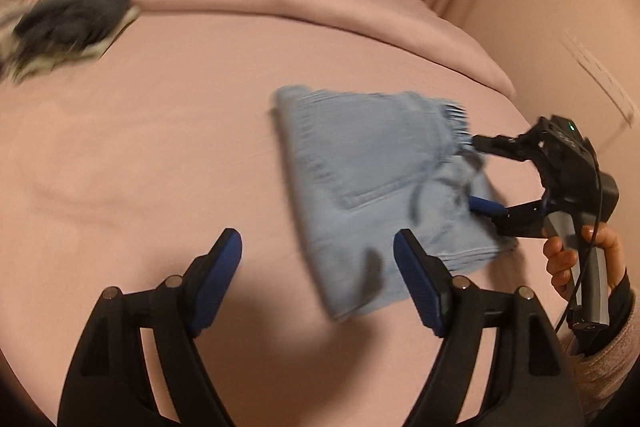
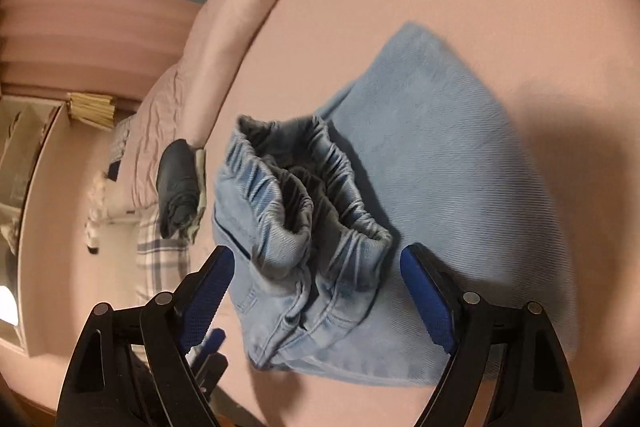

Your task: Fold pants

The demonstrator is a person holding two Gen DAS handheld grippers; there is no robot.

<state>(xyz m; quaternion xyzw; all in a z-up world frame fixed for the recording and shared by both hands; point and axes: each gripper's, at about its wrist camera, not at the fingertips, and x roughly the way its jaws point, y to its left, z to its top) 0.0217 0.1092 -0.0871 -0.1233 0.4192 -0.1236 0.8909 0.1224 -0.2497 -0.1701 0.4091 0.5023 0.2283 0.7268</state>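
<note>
- Left wrist view: my left hand-held gripper [image 1: 318,259] stands wide apart with nothing in it, above the pink bed [image 1: 160,127]. The folded light-blue denim pants [image 1: 360,179] lie flat beside it, released I'd judge.
- Right wrist view: my right hand-held gripper [image 2: 316,279] gapes wide too, straddling the gathered elastic waistband [image 2: 304,187] without pinching, likely to let the fold settle.
</note>
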